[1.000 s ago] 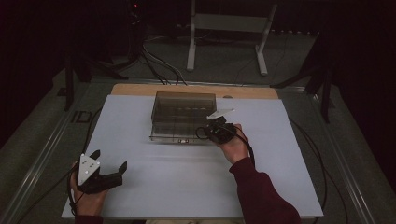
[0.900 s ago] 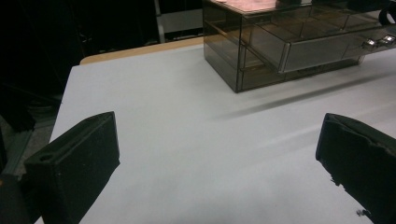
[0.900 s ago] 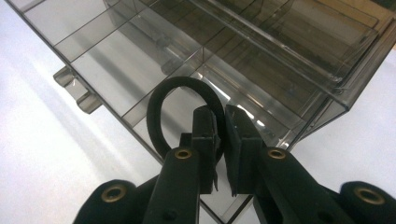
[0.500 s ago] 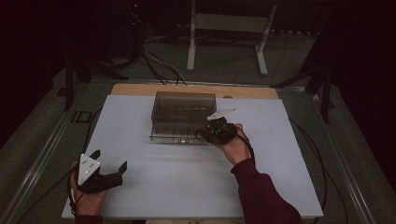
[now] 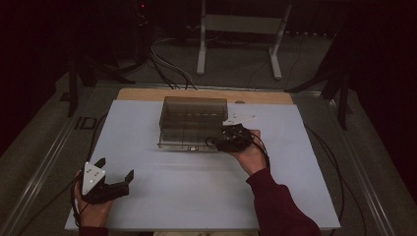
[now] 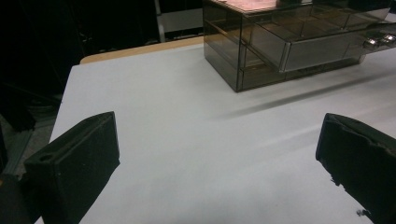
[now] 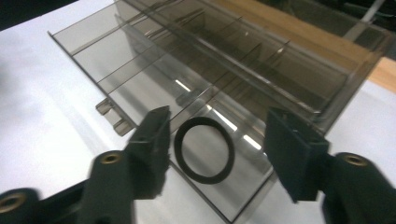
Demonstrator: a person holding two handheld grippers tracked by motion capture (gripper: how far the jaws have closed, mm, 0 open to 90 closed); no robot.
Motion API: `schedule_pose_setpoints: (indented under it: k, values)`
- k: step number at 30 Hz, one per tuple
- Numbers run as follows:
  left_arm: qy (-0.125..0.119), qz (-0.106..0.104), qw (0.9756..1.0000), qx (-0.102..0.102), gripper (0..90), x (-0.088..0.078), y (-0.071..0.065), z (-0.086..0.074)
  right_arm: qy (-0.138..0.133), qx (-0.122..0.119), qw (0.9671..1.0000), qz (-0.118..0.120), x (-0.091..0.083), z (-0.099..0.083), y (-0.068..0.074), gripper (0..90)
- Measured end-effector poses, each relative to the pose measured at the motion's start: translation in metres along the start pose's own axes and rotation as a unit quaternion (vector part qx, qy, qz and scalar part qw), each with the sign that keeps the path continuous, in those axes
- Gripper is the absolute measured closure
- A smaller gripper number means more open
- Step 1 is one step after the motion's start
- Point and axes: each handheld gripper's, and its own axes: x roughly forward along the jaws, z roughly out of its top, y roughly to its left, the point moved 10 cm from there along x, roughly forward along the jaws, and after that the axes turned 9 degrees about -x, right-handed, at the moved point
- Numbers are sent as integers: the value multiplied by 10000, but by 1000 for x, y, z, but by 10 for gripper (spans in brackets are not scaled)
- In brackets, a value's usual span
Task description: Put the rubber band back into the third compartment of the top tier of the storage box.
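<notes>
The right gripper (image 5: 222, 143), at two o'clock from the left gripper (image 5: 115, 178), has just been opening its jaws, nothing clamped; the left gripper's jaws gape wide.

Smoky see-through plastic drawer box (image 7: 243, 70): glossy, smooth
Black rubber-like ring (image 7: 204, 150): matt
White worktop (image 6: 187, 140): smooth — matt

White flat worktop (image 5: 196, 196) with a bare wooden strip (image 5: 142, 93) along its far edge; beyond it a grey metal stand (image 5: 241, 24), black cables on floor (image 5: 167, 69), dark surroundings.
</notes>
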Motion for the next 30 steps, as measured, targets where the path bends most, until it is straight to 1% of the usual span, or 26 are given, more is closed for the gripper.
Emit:
schedule_pose_setpoints:
  k: [3, 4, 7, 9, 10, 12, 13, 15, 16, 19, 21, 30]
  values:
    - [3, -2, 10000, -4, 4, 0, 0, 0, -49, 27, 9999, -145, -4, 0, -4, 322]
    - [3, -2, 10000, -4, 4, 0, 0, 0, -49, 27, 9999, -145, -4, 0, -4, 322]
    - [6, 0, 10000, 3, 4, 0, 0, 0, -85, 103, 9995, -292, -8, -1, -10, 225]
    - [4, 2, 10000, -4, 4, 0, 0, 0, -77, 129, 9993, -347, -10, -3, -12, 188]
    - [4, 2, 10000, -4, 4, 0, 0, 0, -77, 129, 9993, -347, -10, -3, -12, 188]
    - [-1, 3, 10000, -11, 4, 0, 0, 0, -66, 193, 9989, -424, -12, -6, -16, 150]
    - [1, 2, 10000, -7, 4, 0, 0, 0, -89, 204, 9989, -423, -13, -7, -17, 132]
    - [1, 2, 10000, -9, 4, 0, 0, 0, -76, 243, 9985, -486, -15, -9, -20, 72]
    - [1, 2, 10000, -9, 4, 0, 0, 0, -76, 243, 9985, -486, -15, -9, -20, 72]
    - [0, 3, 10000, -11, 4, 1, 0, 0, -57, 289, 9980, -559, -18, -13, -23, 18]
    - [1, 6, 10000, -9, 4, 1, 0, 0, -78, 293, 9979, -581, -20, -14, -25, 2]
    - [1, 1, 10000, -17, 4, 1, 0, 0, -108, 348, 9967, -720, -29, -22, -31, 1]
